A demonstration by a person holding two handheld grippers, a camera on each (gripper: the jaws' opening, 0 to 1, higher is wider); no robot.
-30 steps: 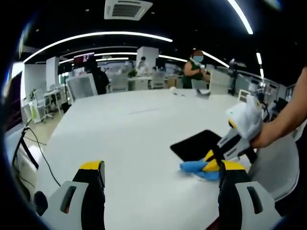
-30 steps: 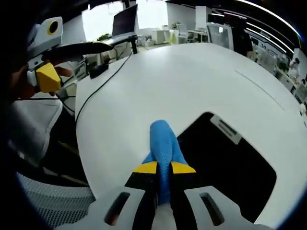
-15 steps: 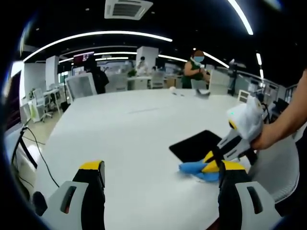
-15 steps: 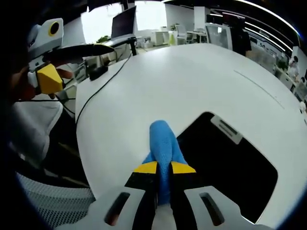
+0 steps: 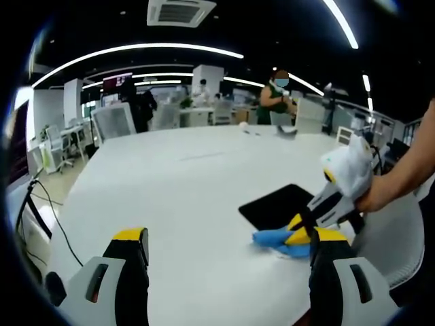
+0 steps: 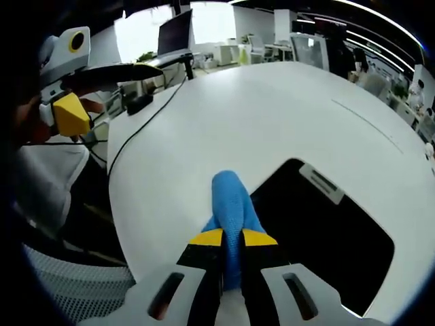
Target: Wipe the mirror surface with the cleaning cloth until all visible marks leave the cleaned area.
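Your right gripper (image 6: pixel 232 238) is clamped tight on the blue cleaning cloth (image 6: pixel 231 204), whose free end lies on the white worktop (image 6: pixel 224 122) right at the near edge of the dark mirror (image 6: pixel 326 238). Your left gripper (image 5: pixel 221 238) is spread wide with nothing between its jaws, held above the worktop well apart from the mirror.

In the right gripper view the right hand-held gripper (image 6: pixel 232 239) hides the near end of the blue cleaning cloth (image 6: pixel 231 204), and the mirror (image 6: pixel 326 238) runs off at the lower right. In the left gripper view the cloth and gripper cover the mirror's near corner; any marks on it are perhaps too faint to tell.
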